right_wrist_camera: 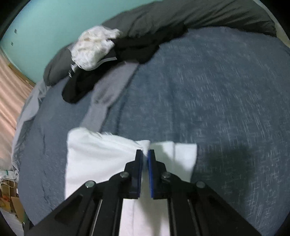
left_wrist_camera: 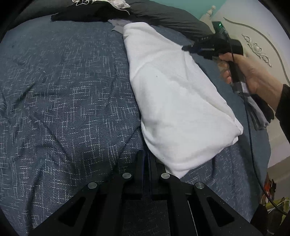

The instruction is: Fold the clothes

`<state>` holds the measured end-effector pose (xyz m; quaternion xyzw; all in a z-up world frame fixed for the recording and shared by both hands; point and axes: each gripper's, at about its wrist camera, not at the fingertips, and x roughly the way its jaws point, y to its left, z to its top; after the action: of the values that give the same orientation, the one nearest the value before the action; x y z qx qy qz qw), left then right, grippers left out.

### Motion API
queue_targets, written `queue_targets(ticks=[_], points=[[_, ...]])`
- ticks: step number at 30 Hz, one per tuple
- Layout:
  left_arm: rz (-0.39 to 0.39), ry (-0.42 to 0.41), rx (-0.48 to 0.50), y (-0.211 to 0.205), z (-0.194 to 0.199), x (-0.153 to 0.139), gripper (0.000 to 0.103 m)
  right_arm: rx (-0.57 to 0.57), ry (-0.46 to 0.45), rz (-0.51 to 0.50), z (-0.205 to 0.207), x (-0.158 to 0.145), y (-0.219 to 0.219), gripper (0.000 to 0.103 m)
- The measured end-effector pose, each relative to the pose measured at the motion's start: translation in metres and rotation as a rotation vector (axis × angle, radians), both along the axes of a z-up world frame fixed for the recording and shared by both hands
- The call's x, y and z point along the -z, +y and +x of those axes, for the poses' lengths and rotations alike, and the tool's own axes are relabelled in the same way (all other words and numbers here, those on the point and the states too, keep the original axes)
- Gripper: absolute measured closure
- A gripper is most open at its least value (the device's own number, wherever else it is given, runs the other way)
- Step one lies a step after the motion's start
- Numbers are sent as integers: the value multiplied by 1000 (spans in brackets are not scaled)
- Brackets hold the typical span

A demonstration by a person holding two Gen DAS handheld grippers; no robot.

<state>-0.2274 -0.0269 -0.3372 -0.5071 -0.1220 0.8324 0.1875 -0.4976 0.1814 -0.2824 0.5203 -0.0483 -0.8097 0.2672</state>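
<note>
White cotton, soft and matte, lies folded into a long, thick wedge on the bed: the white garment (left_wrist_camera: 177, 101) stretches diagonally across a blue-grey bedspread (left_wrist_camera: 63, 94), a coarse weave flecked with pale crosshatch threads and creased into shallow ridges. Up at the head of the bed sits a dark grey pillow (left_wrist_camera: 168, 16), smooth and plump, with a black garment (left_wrist_camera: 81, 14) crumpled against it and a fluffy off-white bundle (right_wrist_camera: 92, 49) on top. A flat grey cloth (right_wrist_camera: 107, 94) lies between that pile and the white fold.

Now the jaws. The left gripper (left_wrist_camera: 145, 156) sits at the near end of the white garment, jaws drawn together with almost no gap; the cloth's edge lies right against them, though whether any fabric is pinched there cannot be told. The right gripper (right_wrist_camera: 145, 154) has its blue-padded jaws closed to a narrow slit, a puckered ridge of white fabric clamped between the tips, with smooth white cloth spreading to both sides beneath the black linkages. Seen from the left wrist, the right gripper meets the garment's far edge, with the person's right hand (left_wrist_camera: 244, 72) wrapped round its black handle. An ornate cream headboard (left_wrist_camera: 257, 49) curves behind.
</note>
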Motion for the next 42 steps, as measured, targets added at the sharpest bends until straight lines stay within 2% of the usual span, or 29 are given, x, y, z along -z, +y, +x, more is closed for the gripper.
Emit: queue_targets(ticks=[3, 10, 12, 14, 17, 22, 25, 26, 27, 28, 30, 33, 35, 39, 42], points=[[-1, 1, 0, 3, -2, 0, 100, 15, -33, 7, -2, 10, 3, 97], [4, 2, -2, 3, -3, 0, 100, 26, -2, -77, 3, -2, 7, 93], [4, 6, -4, 4, -4, -1, 100, 3, -15, -75, 11, -2, 11, 79], [4, 13, -8, 5, -4, -3, 100, -20, -28, -72, 18, -3, 16, 76], [7, 36, -18, 5, -5, -10, 100, -55, -47, -69, 29, -4, 23, 76], [52, 129, -37, 4, -2, -31, 100, -99, -55, -39, 50, 2, 32, 76], [58, 161, 5, 13, 0, -36, 100, -116, -44, -25, 55, 5, 31, 76], [55, 164, 21, 15, 1, -34, 100, -128, -36, -16, 56, 6, 27, 77], [53, 154, 31, 14, -1, -30, 100, -140, -29, -4, 57, 6, 24, 92], [51, 144, 40, 12, -2, -27, 100, -148, -23, 20, 58, 7, 20, 99], [49, 127, 46, 3, -5, -23, 100, -161, -10, 64, 59, 7, 12, 101], [38, 106, 57, 5, 2, -17, 100, -137, 23, 77, 56, 2, 13, 101], [34, 92, 61, 6, 9, -13, 100, -90, 25, 46, 52, 0, 23, 101], [28, 90, 65, 7, 10, -12, 100, 19, -30, 14, 42, 12, 42, 103], [36, 85, 63, 5, 10, -10, 100, -4, -25, -8, 45, 11, 39, 103]])
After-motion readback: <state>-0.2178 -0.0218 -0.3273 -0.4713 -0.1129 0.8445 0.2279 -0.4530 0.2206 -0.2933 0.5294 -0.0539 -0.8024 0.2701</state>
